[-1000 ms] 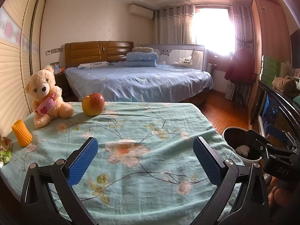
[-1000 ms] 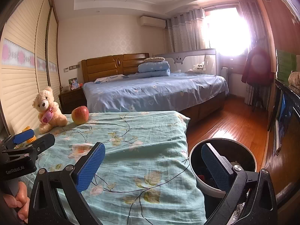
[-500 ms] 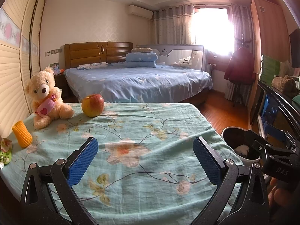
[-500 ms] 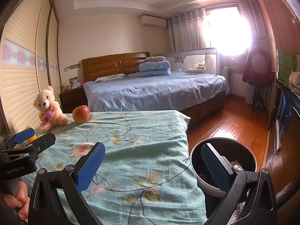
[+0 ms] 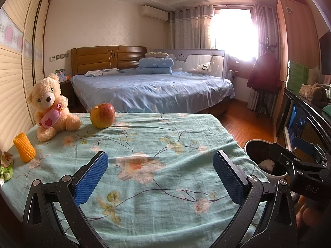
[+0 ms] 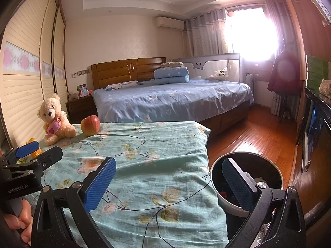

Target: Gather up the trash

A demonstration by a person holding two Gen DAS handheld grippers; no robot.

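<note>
- The left gripper hangs low over the near edge of the flowered sheet, jaws spread wide with nothing between the blue pads.
- The right gripper is just as wide open and empty; its right pad sits over the mouth of the bin, its left pad over the sheet.
- The bin stands on the floor just beside the right edge of the covered surface, and already holds a crumpled white wad and some darker bits I cannot make out.
- At the far left edge lies a green wrapper, partly cut off by the frame; it looks like the only trash left on the sheet.
- Just beyond it stands a yellow corn toy, then a teddy bear and an apple near the back edge; these are probably not trash.
- The step in hand seems to be picking the next piece, likely the wrapper with the left gripper, which is nearer.
- To do it well: swing left, come in low and flat, and pinch the wrapper itself, not the loose cloth under it.
- Keep clear of the corn, which is close enough to knock over.
- The big bed and window lie well behind.
</note>
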